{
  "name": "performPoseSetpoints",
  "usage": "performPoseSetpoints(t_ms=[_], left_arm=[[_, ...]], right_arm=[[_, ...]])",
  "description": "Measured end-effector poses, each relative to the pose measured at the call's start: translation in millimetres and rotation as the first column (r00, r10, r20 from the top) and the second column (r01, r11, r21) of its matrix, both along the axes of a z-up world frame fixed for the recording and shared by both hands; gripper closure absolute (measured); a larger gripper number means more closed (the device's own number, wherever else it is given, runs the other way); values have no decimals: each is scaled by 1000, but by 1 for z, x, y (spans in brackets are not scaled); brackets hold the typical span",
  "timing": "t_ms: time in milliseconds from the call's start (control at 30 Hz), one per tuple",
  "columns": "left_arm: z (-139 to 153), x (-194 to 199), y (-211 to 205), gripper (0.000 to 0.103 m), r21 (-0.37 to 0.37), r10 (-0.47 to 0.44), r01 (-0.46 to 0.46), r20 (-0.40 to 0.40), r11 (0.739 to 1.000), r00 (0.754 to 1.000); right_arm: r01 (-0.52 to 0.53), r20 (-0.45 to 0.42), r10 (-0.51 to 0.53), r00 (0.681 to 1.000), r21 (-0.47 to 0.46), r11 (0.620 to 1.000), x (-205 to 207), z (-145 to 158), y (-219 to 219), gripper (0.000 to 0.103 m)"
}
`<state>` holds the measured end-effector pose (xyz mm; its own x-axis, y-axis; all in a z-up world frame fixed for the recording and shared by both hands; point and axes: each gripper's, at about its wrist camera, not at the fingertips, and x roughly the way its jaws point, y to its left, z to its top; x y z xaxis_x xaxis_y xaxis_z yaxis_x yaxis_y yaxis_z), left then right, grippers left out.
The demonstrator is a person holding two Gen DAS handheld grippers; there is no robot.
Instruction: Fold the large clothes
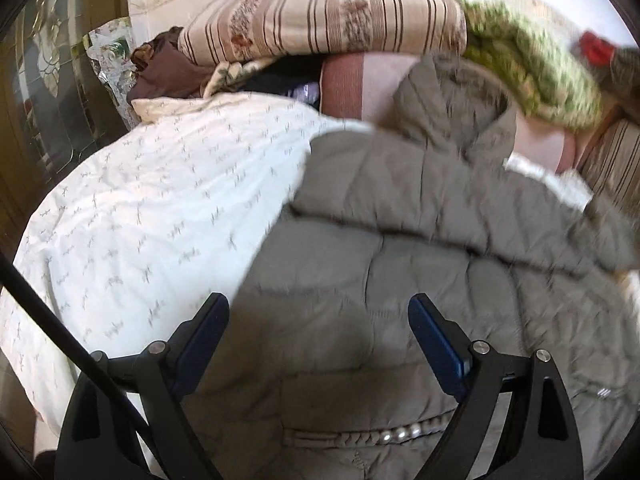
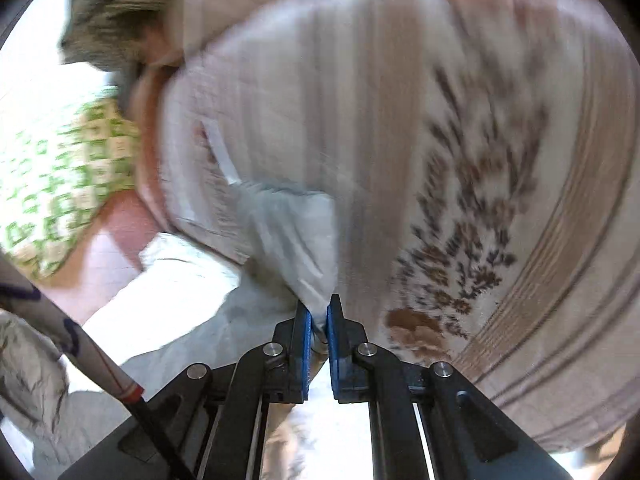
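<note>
Through the left wrist camera I see my left gripper [image 1: 318, 312] with its blue-padded fingers spread wide and nothing between them, above the grey quilted puffer jacket [image 1: 400, 248]. The jacket fills the centre and lower right of the frame, lying on a white bedspread with small grey sprigs [image 1: 160, 184] that covers the left. A striped beige floral cushion [image 1: 320, 16] sits at the top, a green-and-cream knitted blanket [image 1: 528, 68] at the upper right. In the right wrist view, badly blurred, my right gripper [image 2: 318, 312] is clamped on a fold of pale grey-white fabric [image 2: 296, 232] at centre frame; I cannot tell whether it belongs to the jacket.
</note>
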<state>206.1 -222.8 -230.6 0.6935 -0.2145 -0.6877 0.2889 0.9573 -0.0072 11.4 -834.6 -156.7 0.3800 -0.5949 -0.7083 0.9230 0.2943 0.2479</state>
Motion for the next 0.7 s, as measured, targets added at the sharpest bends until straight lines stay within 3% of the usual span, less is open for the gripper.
performPoseSetpoints(t_ms=[133,300,367,433,700], left_arm=[[24,15,9,12,-73,-8,9,8,997,1000],[41,35,20,12,-108,26,-19,64,994,998],[41,45,31,12,-117,52,-43,67,992,996],[34,54,49,12,-146,87,-80,45,986,995],[9,88,108,12,-189,215,-228,-88,955,973]], right_arm=[[-127,49,130,990,-58,990,27,41,45,96],[-344,64,354,933,-129,930,94,75,127,96],[-425,75,437,896,-136,895,118,79,158,96],[-523,95,535,840,-126,843,146,78,198,96],[-766,176,758,628,-35,642,243,38,324,96]])
